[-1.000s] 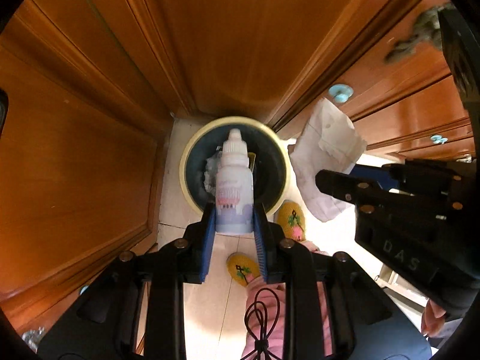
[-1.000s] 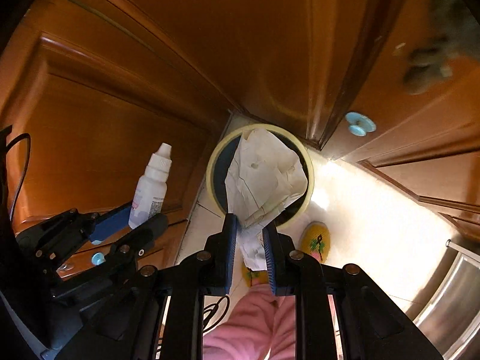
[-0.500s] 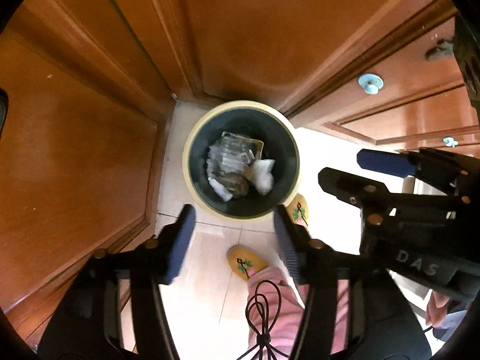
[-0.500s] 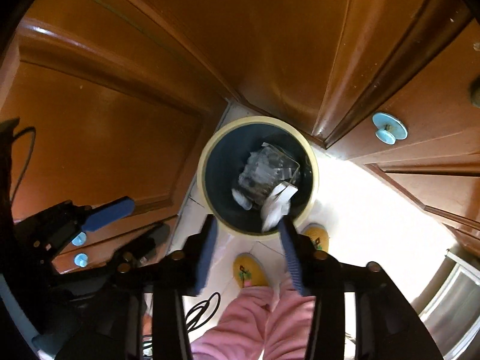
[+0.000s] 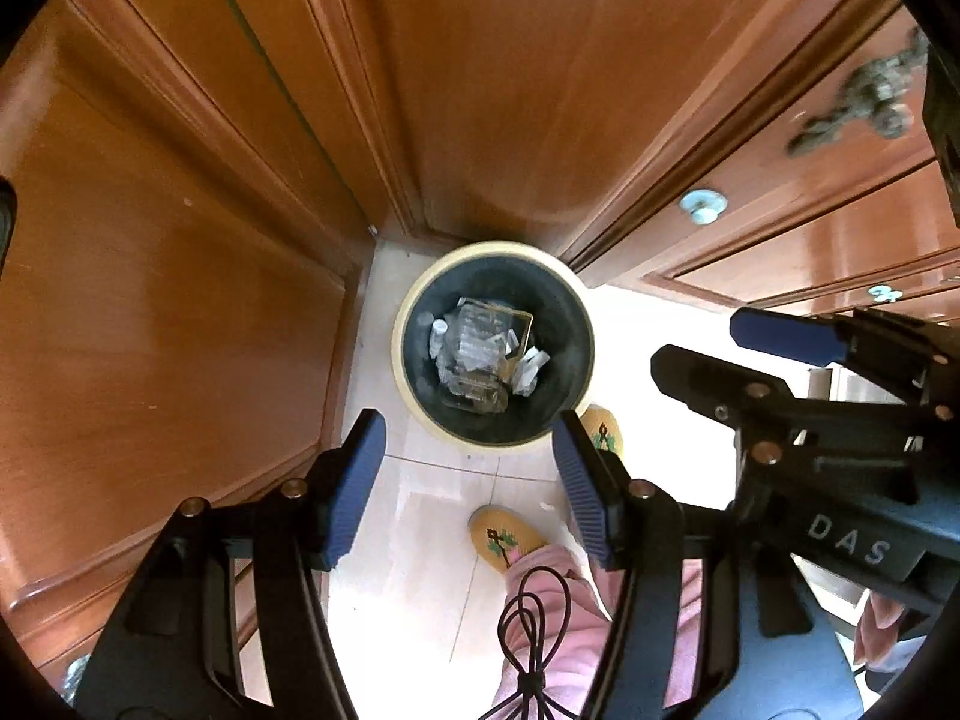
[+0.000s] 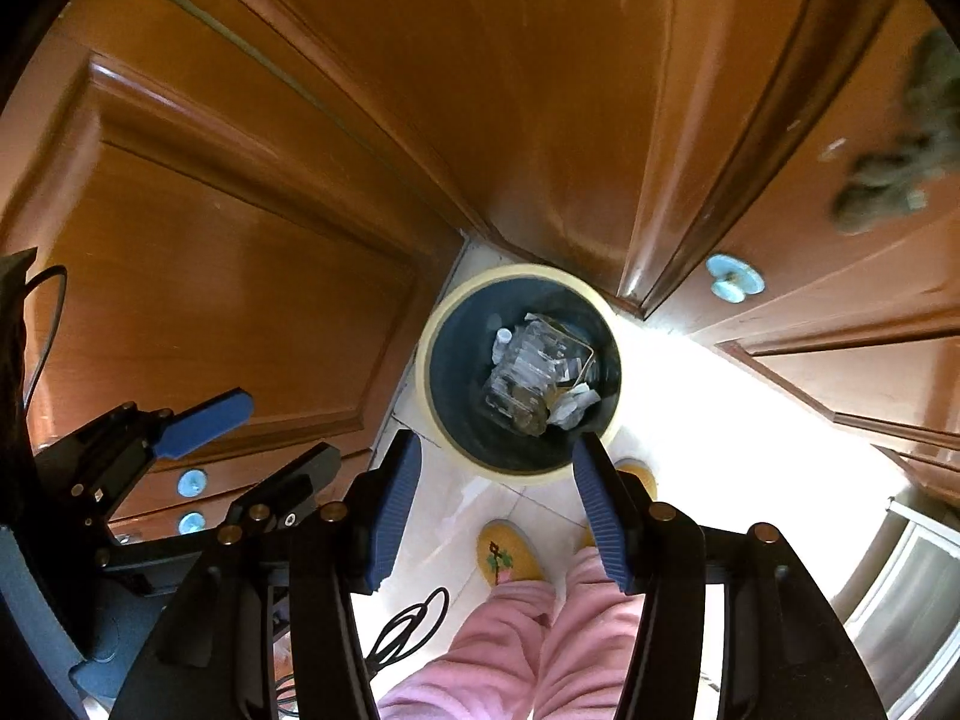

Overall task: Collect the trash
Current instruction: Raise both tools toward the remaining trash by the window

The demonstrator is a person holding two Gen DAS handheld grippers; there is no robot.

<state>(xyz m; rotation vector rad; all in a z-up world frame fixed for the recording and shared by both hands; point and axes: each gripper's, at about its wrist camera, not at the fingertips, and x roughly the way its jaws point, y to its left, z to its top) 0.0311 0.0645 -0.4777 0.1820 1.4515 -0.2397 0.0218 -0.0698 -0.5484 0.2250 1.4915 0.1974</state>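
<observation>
Lettering "DAS" — right gripper [image 5: 714,342] body

trash bin [image 5: 493,343] | upright on floor | holds clear plastic, dropper bottle [image 5: 436,339], crumpled paper [image 5: 529,367]

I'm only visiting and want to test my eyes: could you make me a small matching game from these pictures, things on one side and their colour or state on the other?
Things:
1. trash bin
2. slippers
3. left gripper
4. cabinet knob

Colour or state:
A. pale blue and round
B. open, nothing between its blue pads
C. yellow, with a small plant design
D. dark inside with a cream rim, holding trash

Pairs: 1-D, 2-C, 3-B, 4-A
</observation>
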